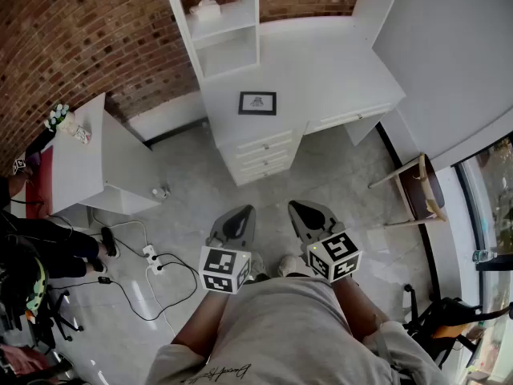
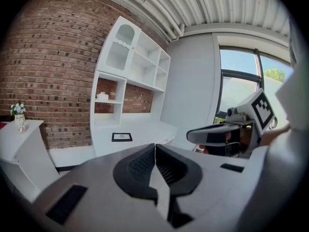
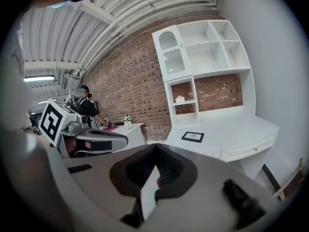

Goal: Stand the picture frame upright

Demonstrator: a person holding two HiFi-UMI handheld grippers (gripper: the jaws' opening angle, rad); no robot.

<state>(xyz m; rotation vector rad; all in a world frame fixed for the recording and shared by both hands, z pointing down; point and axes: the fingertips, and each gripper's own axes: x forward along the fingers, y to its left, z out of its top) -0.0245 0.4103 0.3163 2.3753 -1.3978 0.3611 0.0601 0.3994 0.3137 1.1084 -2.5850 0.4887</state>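
While each pair of jaws is pressed together with nothing caught between them, the left hand-held gripper (image 1: 243, 210) and the right hand-held gripper (image 1: 295, 207) are held side by side in front of the person's body, tilted a little downward, with their marker cubes nearest the grey shirt (image 1: 280, 327). They are close to one another but apart, and each shows at the edge of the other's gripper view. Below them is a pale grey floor (image 1: 200, 191), where a power strip (image 1: 152, 255) and its dark cables lie off to the left. Well ahead of the two tools stands the white desk (image 1: 329, 62), with a stack of drawers (image 1: 260, 155) under its front left part. On the bare desktop the picture frame (image 1: 257, 103) lies flat on its back, a dark-edged rectangle with a pale picture, well apart from both tools. It rests just in front of the white shelf unit (image 1: 216, 22) that rises from the left end of the desk against the brick wall (image 1: 80, 38). A small white object sits in one of the lower shelf compartments. Left of the desk stands a separate white side table (image 1: 76, 167) carrying a little vase of flowers (image 1: 58, 117). A wooden chair (image 1: 421, 191) stands to the right of the desk.
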